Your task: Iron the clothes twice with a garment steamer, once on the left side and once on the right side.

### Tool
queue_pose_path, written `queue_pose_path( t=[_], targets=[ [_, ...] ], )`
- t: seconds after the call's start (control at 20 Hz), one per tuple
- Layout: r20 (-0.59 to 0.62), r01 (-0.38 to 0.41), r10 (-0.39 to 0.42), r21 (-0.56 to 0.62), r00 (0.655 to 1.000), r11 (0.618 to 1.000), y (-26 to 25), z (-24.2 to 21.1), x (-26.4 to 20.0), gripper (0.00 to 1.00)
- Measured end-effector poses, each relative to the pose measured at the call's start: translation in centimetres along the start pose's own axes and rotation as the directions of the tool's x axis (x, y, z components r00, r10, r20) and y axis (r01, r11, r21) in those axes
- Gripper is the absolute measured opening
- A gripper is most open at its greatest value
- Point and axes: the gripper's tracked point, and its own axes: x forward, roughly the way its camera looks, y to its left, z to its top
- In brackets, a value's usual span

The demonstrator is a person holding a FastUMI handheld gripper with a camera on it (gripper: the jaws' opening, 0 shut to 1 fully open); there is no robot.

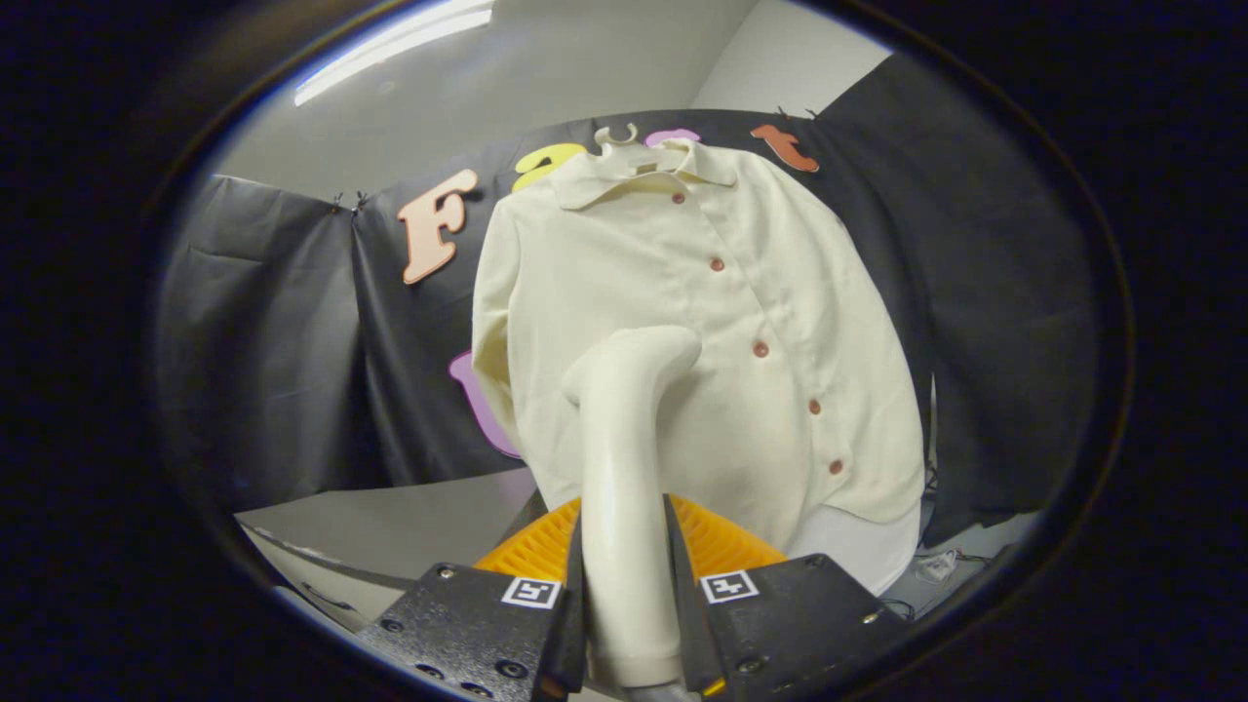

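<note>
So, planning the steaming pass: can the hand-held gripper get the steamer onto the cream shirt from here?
Probably yes: the hand-held gripper grips the cream plastic garment steamer, and nothing stands before the hanging cream button-up shirt.

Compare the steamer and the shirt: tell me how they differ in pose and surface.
The steamer stands upright, clamped between the jaws of the gripper; the shirt hangs on a hanger beyond them, against the booth wall. The steamer is smooth, glossy and rigid, bending over at its head; the shirt is soft matte cloth with a collar and a row of reddish buttons. Both are cream.
</note>
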Motion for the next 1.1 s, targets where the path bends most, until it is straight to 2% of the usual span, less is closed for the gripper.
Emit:
queue_pose_path(
  t=[1.1],
  targets=[
    [-0.214, 0.027, -0.025, 0.006, 0.977, 1.0, -4.1, -12.8, -3.3, 0.38]
  ],
)
